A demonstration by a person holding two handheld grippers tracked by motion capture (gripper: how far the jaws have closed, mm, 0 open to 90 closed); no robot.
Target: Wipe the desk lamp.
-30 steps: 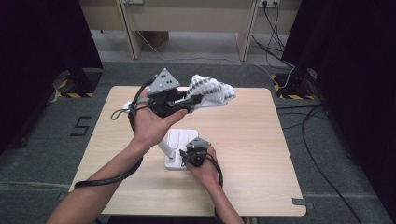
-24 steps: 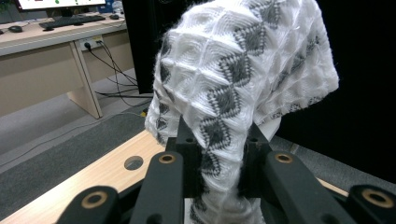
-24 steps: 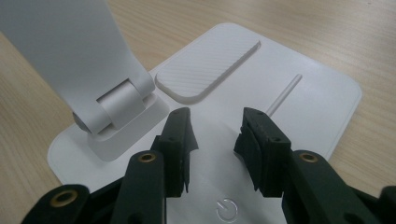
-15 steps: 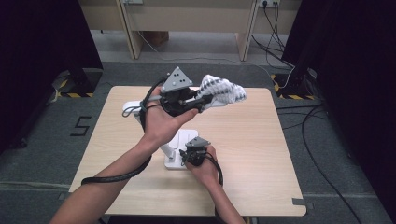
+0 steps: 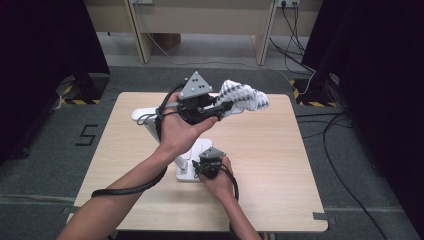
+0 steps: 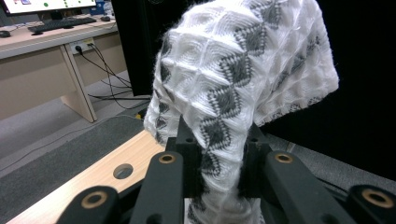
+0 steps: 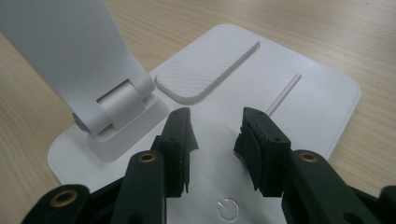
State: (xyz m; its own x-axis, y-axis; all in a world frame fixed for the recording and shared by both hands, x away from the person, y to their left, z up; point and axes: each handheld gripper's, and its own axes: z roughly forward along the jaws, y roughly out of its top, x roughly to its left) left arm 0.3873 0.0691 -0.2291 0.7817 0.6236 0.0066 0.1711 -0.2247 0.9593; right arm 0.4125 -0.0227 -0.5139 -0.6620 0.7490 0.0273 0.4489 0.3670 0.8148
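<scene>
My left gripper (image 5: 220, 107) is clamped on the white-and-grey knitted cloth (image 5: 243, 96), held up over the table's far side (its lower end is hidden behind my jaws). My right gripper (image 7: 215, 140), jaws apart, rests on the white lamp base (image 7: 308, 93), whose arm (image 7: 70, 56) is cut off at the frame's top.

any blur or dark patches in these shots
High view: evenly lit table, black curtains at both sides. Left gripper view: knitted cloth sharp, desk behind soft, right side black. Right gripper view: lamp base clear, jaws near the lens slightly soft.
</scene>
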